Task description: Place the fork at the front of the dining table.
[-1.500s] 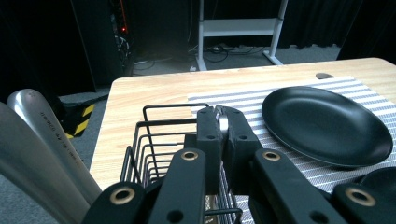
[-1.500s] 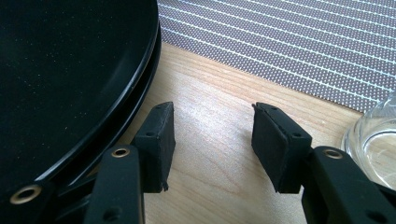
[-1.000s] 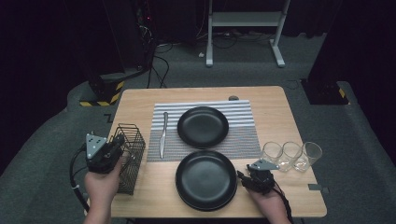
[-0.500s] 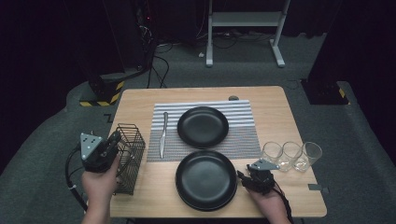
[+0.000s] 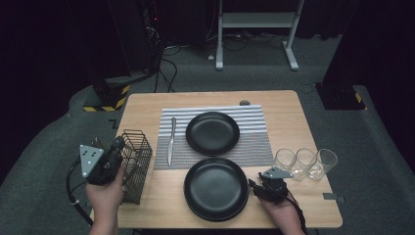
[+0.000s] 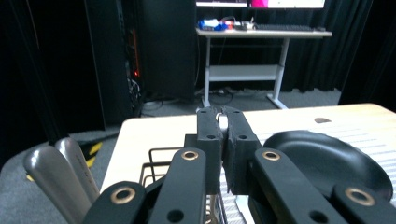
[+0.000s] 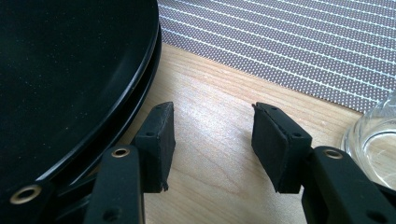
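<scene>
My left gripper hovers at the left side of a black wire basket, tips aimed at the far right. In the left gripper view its jaws stand together with only a pale sliver in the slit; I cannot tell what that is. Two grey utensil handles stand just left of them. My right gripper rests low on the table by the stacked black plates. Its jaws are open over bare wood, the left one right beside the plates' rim.
A single black plate and a knife lie on the striped mat. Three clear glasses stand in a row right of the right gripper, the nearest one close to its right jaw. The table's near edge is close below both hands.
The left gripper has shifted slightly to the left beside the basket. The right gripper has stayed where it was, jaws unchanged.
</scene>
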Tool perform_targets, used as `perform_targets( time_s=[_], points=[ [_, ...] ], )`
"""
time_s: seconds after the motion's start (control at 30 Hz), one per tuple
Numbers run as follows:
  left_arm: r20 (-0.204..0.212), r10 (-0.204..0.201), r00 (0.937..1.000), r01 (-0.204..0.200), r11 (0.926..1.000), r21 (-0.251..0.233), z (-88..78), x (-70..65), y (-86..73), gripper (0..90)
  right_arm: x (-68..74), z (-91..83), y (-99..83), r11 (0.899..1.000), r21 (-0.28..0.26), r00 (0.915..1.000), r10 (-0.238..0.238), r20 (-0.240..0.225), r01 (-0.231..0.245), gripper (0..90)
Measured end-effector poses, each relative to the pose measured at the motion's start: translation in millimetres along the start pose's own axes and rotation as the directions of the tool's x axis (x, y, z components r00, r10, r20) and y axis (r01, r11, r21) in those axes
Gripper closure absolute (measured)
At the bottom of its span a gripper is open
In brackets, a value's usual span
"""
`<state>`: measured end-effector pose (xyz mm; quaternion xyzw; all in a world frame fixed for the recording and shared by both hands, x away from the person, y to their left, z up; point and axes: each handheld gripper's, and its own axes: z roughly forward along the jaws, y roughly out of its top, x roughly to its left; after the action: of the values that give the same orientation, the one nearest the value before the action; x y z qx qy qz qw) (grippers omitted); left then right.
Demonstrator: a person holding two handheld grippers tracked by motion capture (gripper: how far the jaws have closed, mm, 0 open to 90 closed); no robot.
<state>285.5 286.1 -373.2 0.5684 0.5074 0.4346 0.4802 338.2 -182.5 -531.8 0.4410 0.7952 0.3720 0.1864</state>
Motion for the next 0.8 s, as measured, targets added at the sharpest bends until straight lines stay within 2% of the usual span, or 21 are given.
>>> perform_targets(
  time_s=[0.27,0.8],
  points=[
    [0.004,0.003,1.0,-0.002,0.9982,-0.06,-4.9,-0.1,1.3,86.3,0.2,0.3,0.1,1.0,0.003,1.0,0.0,0.007,0.0,49.0],
    [-0.012,0.006,0.9999,-0.008,0.9914,-0.13,-12.0,-5.8,6.2,86.3,0.0,-0.6,-0.2,1.0,-0.009,1.0,0.001,0.002,-0.001,49.6]
  ],
)
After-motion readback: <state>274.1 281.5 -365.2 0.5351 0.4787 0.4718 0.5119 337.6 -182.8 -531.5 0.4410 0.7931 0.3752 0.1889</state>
